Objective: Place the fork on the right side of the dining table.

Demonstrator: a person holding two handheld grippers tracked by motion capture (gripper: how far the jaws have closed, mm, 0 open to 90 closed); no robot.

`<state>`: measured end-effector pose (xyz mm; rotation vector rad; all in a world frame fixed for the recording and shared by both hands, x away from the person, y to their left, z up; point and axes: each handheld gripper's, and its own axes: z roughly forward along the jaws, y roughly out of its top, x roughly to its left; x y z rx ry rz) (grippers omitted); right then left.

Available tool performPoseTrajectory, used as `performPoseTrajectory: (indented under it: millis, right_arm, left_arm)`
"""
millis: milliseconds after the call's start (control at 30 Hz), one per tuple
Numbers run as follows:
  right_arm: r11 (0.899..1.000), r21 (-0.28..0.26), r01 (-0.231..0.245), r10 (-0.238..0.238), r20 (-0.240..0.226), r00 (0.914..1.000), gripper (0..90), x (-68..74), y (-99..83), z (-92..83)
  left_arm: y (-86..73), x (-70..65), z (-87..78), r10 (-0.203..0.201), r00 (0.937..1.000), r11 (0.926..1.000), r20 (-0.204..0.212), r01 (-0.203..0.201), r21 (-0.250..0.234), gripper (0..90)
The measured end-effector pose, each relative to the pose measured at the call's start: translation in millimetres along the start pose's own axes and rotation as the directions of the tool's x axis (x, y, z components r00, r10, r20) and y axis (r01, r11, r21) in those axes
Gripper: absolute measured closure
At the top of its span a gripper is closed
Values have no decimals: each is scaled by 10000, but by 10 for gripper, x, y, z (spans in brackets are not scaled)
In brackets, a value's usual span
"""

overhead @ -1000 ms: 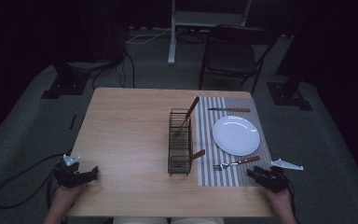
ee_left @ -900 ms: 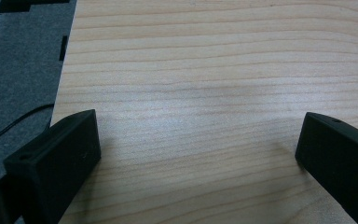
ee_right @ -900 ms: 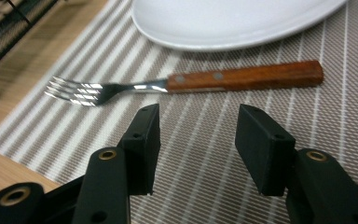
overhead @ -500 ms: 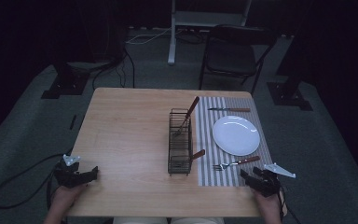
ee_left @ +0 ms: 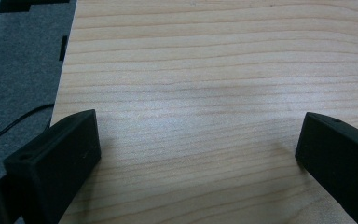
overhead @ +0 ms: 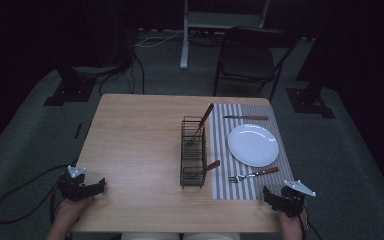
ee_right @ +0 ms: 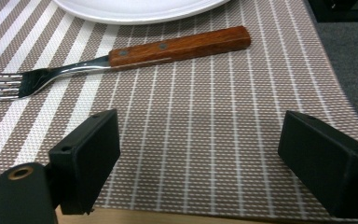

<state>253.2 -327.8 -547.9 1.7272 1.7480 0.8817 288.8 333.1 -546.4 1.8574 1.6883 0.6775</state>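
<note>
A wood-handled fork (overhead: 254,174) lies on the striped placemat (overhead: 221,131), just in front of the white plate (overhead: 253,145). My right gripper (overhead: 271,195) rests at the mat's near right corner, short of the fork. In the right gripper view the fork (ee_right: 121,58) lies beyond the right gripper (ee_right: 198,140). Its jaws have just been opening and stand wide, with only bare mat (ee_right: 214,107) between them. My left gripper (overhead: 99,185) sits at the table's near left corner. In its own view the left gripper (ee_left: 200,140) is open over bare wood.
A black wire caddy (overhead: 193,152) stands mid-table with two wooden-handled utensils (overhead: 205,116) leaning in it. A knife (overhead: 245,117) lies beyond the plate. The table's edge runs close behind both grippers. A chair (overhead: 250,55) stands past the far side.
My right gripper has shifted a little left and back toward the near edge. The fork, the plate and the left gripper have kept still.
</note>
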Motion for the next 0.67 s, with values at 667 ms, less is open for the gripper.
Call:
performPoseTrajectory:
  millis: [667]
  right_arm:
    - [9999, 157, 9, -12, 147, 9999, 137, -73, -1, 21]
  left_arm:
    - [0, -1, 1, -4, 10000, 10000, -3, 4, -14, 3]
